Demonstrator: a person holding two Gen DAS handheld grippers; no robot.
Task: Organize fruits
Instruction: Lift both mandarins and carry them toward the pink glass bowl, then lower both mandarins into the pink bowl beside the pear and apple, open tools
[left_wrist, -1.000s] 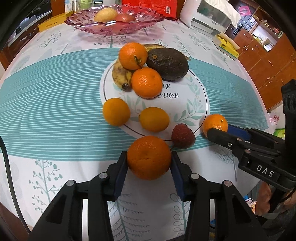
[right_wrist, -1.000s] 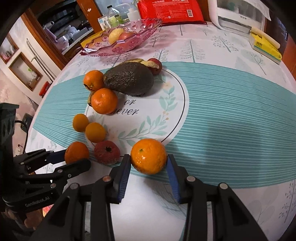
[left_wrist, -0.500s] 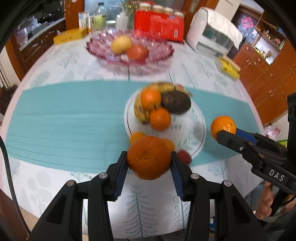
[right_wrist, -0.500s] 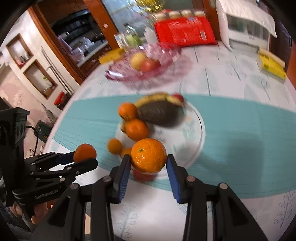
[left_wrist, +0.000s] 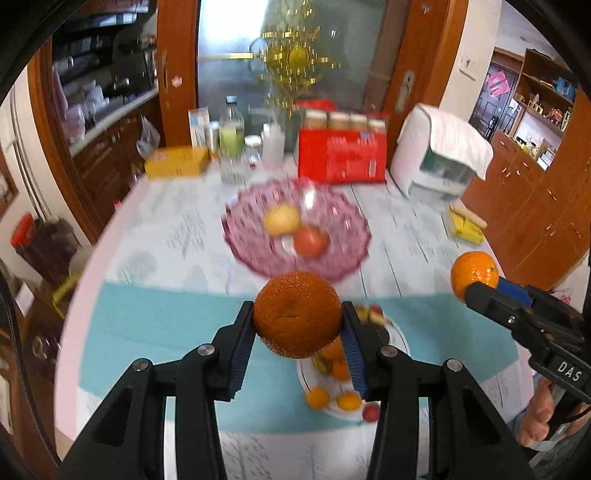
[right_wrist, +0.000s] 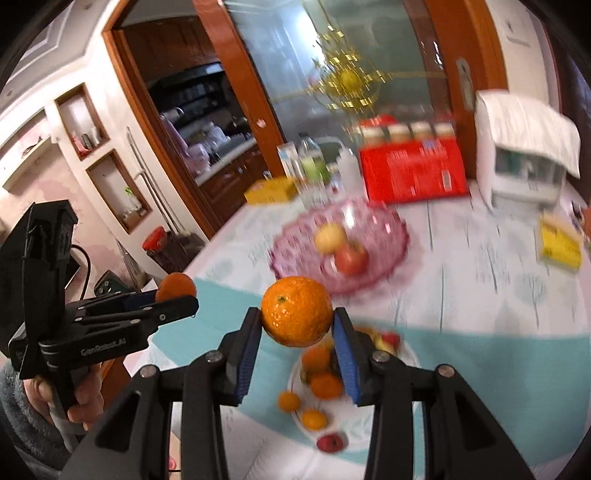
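Note:
My left gripper (left_wrist: 297, 332) is shut on a rough-skinned orange (left_wrist: 297, 314), held high above the table. My right gripper (right_wrist: 296, 328) is shut on a smoother orange (right_wrist: 296, 312), also raised. Each gripper shows in the other view: the right gripper (left_wrist: 471, 286) with its orange (left_wrist: 472, 271) at the right, the left gripper (right_wrist: 173, 295) with its orange (right_wrist: 175, 286) at the left. Beyond both stands a pink glass bowl (left_wrist: 343, 236) holding a yellow fruit (left_wrist: 280, 219) and a red fruit (left_wrist: 310, 240). Below lie loose fruits (right_wrist: 321, 384) on the round white print (right_wrist: 295, 376).
A red carton (left_wrist: 341, 158), bottles (left_wrist: 232, 144), a yellow box (left_wrist: 177, 166) and a white covered appliance (left_wrist: 439, 155) line the table's far edge. A yellow pack (left_wrist: 463, 227) lies at the right. A hand (right_wrist: 79, 402) holds the left gripper's handle.
Both grippers have risen well above the table with their oranges and tilted up, so the pink bowl and the far room now fill the views. The loose fruits have dropped low in view.

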